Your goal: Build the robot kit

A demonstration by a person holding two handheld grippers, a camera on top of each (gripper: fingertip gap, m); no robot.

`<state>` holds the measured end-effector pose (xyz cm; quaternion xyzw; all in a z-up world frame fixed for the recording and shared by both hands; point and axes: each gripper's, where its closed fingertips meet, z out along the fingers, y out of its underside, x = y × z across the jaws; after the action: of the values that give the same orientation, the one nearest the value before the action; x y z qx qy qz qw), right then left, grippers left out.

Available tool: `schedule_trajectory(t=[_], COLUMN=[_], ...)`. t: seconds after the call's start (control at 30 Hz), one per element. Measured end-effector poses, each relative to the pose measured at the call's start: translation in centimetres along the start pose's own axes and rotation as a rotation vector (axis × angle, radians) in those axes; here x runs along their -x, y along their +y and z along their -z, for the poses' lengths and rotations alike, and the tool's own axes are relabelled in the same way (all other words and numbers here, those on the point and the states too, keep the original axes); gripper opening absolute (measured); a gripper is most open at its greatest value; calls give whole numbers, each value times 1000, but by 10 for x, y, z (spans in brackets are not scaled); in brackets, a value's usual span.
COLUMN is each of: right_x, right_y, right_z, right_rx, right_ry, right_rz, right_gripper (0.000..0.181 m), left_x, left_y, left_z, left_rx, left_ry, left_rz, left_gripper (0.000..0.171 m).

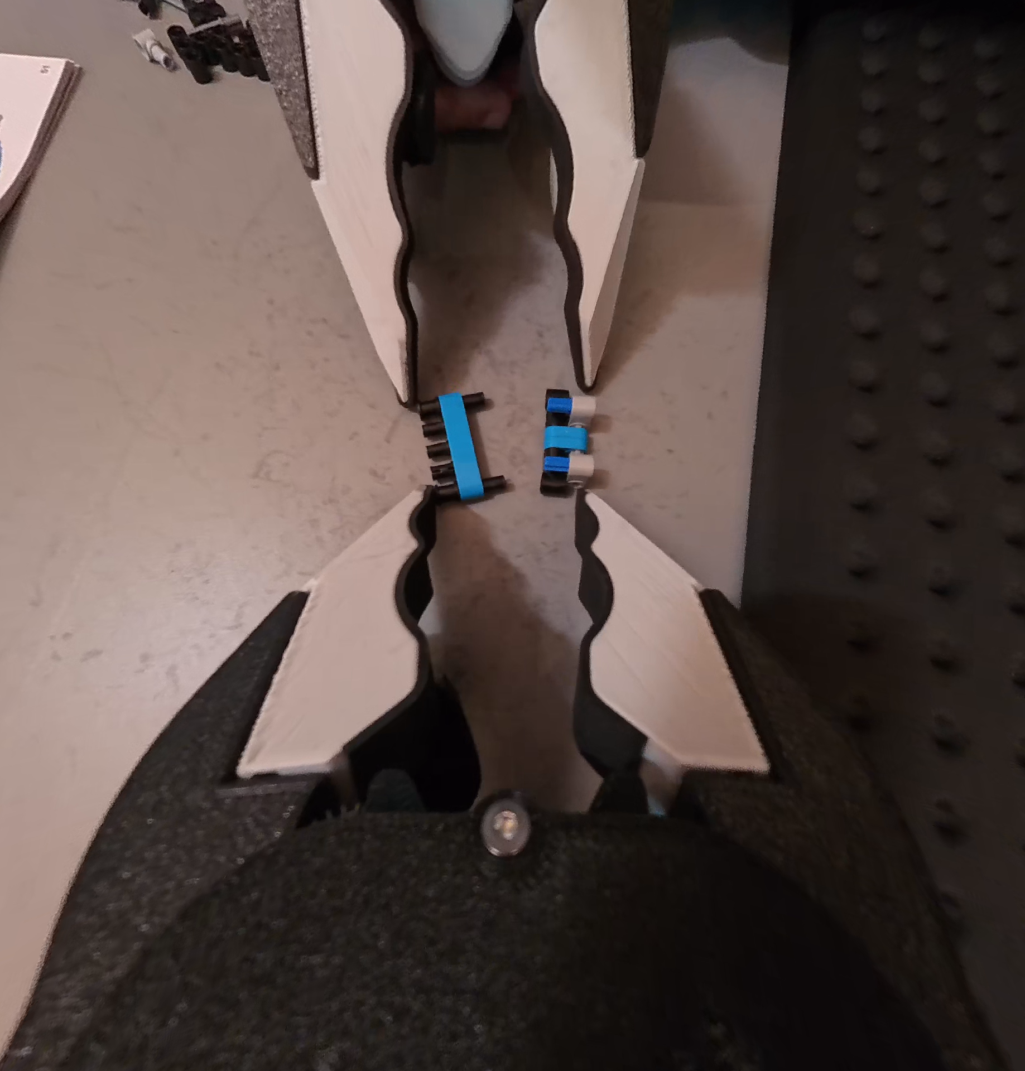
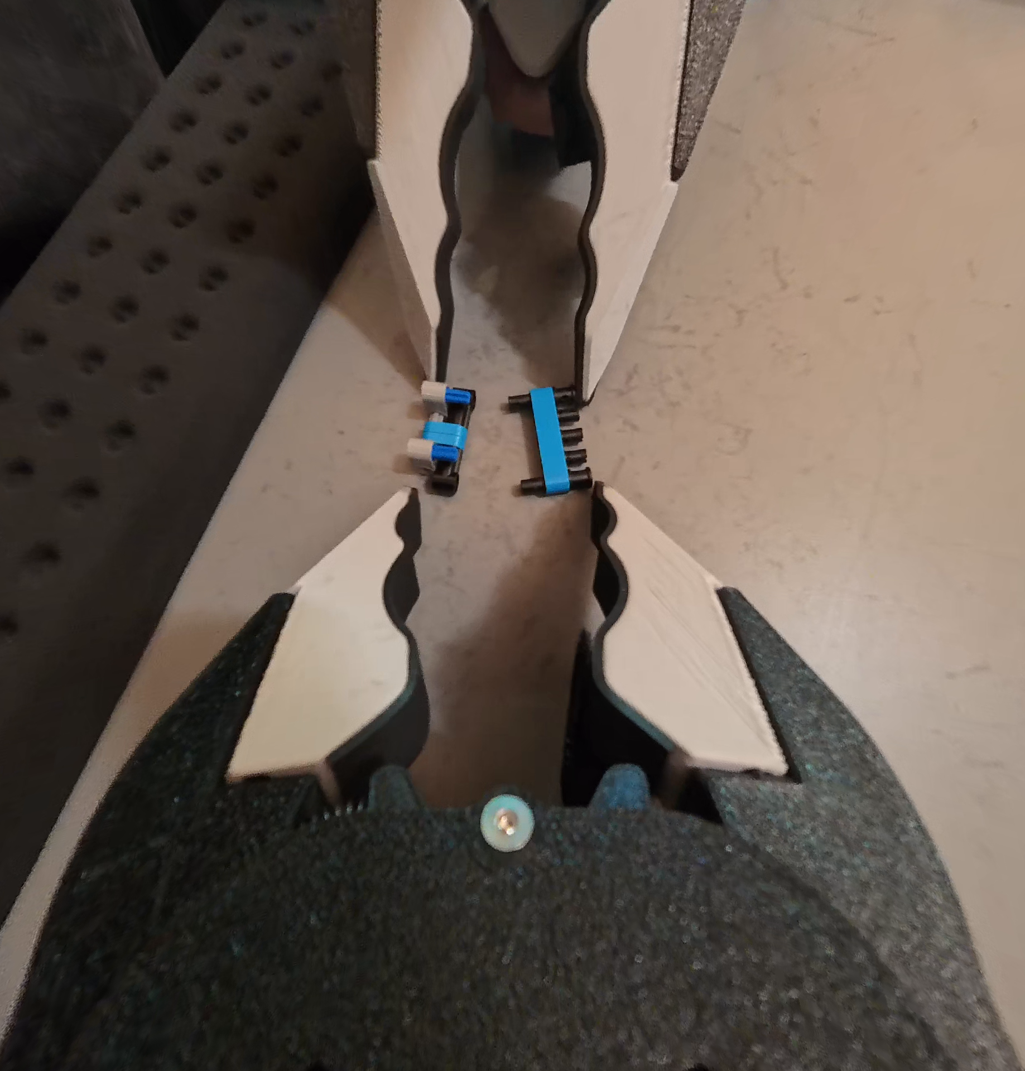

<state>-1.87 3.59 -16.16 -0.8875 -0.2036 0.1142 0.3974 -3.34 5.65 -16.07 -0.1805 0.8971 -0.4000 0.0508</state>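
Note:
Two small brick assemblies lie on the beige table [image 1: 150,405]. One is a light blue beam with several black pins through it [image 1: 460,446] [image 2: 547,443]. The other is a black, blue and grey assembly [image 1: 565,443] [image 2: 443,440], a short gap away from the beam. My left gripper [image 1: 504,495] and my right gripper [image 2: 504,490] face each other tip to tip, with both assemblies between them. Both are open and hold nothing. The right gripper [image 1: 495,393] shows at the top of the left wrist view, and the left gripper [image 2: 510,385] at the top of the right wrist view. The fingertips end right beside the assemblies' ends.
A dark grey mat with rows of round dimples [image 1: 904,405] [image 2: 92,348] borders the table beside the grey assembly. A printed booklet [image 1: 11,145] lies at the far left of the left wrist view. Loose black and grey parts [image 1: 214,46] lie beyond it.

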Motion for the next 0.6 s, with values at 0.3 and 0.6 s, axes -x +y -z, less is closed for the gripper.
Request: schedule_trajectory(t=[0.3, 0.6], right_x=[-6, -10], right_y=[-1, -3], right_z=[0, -1], right_rx=[-2, -9], right_ry=[26, 22], right_rz=[-17, -58], right_gripper=[48, 46], left_x=[2, 3], left_y=[-1, -1], left_z=[-1, -1], left_rx=[1, 1], left_ry=[-16, -26], left_rz=[-2, -1], left_gripper=[45, 42])
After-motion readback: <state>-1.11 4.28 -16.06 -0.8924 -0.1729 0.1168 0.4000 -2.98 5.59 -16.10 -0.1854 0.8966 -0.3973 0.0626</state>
